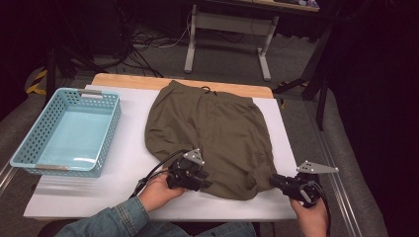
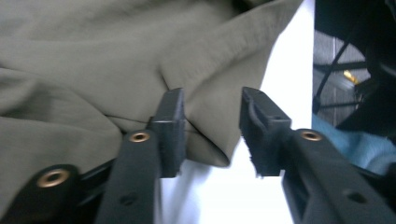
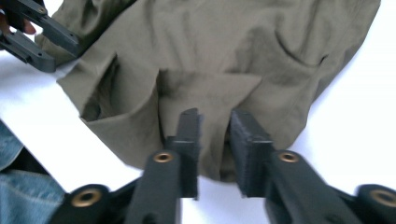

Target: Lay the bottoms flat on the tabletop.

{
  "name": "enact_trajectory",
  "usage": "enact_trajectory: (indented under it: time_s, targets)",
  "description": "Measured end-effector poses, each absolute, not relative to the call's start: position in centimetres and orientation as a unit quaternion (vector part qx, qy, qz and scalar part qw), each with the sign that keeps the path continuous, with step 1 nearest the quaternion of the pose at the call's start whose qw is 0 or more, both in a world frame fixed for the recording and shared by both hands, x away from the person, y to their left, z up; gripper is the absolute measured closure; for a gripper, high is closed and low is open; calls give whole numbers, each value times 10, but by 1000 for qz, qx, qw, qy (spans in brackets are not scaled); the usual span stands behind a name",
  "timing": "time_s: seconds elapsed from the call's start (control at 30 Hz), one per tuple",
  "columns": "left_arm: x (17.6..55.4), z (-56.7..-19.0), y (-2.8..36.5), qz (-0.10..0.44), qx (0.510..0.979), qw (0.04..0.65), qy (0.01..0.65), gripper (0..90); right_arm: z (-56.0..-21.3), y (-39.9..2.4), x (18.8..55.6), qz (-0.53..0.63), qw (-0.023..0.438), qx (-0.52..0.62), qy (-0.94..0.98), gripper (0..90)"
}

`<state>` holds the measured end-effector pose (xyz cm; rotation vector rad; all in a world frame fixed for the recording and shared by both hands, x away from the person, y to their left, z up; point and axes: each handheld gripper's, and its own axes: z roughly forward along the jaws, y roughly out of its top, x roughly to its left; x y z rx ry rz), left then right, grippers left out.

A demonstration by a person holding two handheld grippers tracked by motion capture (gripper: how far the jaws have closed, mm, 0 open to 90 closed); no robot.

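Both grippers part-open at the near hem of the shorts.

We see the left gripper (image 2: pixel 212 128) with jaws apart, a hem corner of the olive shorts (image 1: pixel 212 136) between them, unpressed. The right gripper (image 3: pixel 215 147) likewise straddles hem cloth with a narrow gap. The shorts lie mid-table; the left gripper hides part of their near edge. A blue basket (image 1: pixel 29 148) stands left on the white table (image 1: pixel 123 182).

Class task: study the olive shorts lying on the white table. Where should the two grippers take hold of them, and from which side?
Grip the shorts at the near hem, one leg opening each, coming in low from the person's side. The hem edges lie loose and slightly raised off the table, so jaws can slide around them. The left gripper and right gripper already stand open at that edge.
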<state>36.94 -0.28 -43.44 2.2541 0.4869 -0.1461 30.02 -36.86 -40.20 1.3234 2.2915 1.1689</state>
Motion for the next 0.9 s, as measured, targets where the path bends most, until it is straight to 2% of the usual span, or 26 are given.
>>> enact_trajectory:
  time_s: [0.07,0.13,0.33,0.43,0.5,0.57,0.6,0.67,0.73,0.77,0.9]
  targets:
    - [372,-437,-6,-58,892,402,199,491,-400,-366,304,403,131,455,783,621]
    - [374,-440,-10,-59,893,398,202,455,-398,-363,308,407,133,457,779,577]
    - [378,-445,-21,-67,895,395,197,417,-398,-354,328,399,129,463,780,510]
    - [379,-448,-26,-74,901,385,184,499,-403,-351,337,387,124,466,786,452]
    - [378,-451,-29,-80,904,378,182,594,-408,-350,341,381,116,468,789,447]
    - [375,-451,-30,-77,910,369,175,703,-411,-350,343,378,110,467,792,508]
    - [375,-450,-30,-79,910,370,172,793,-411,-350,342,377,105,464,795,606]
    - [373,-448,-28,-85,908,375,166,882,-410,-351,340,378,98,456,800,760]
    - [371,-445,-26,-96,907,377,160,893,-407,-351,337,381,93,450,802,865]
    - [369,-444,-25,-97,908,377,152,894,-406,-352,335,382,92,446,804,885]
    - [355,-436,-17,-118,909,380,124,895,-398,-355,323,385,83,433,811,888]
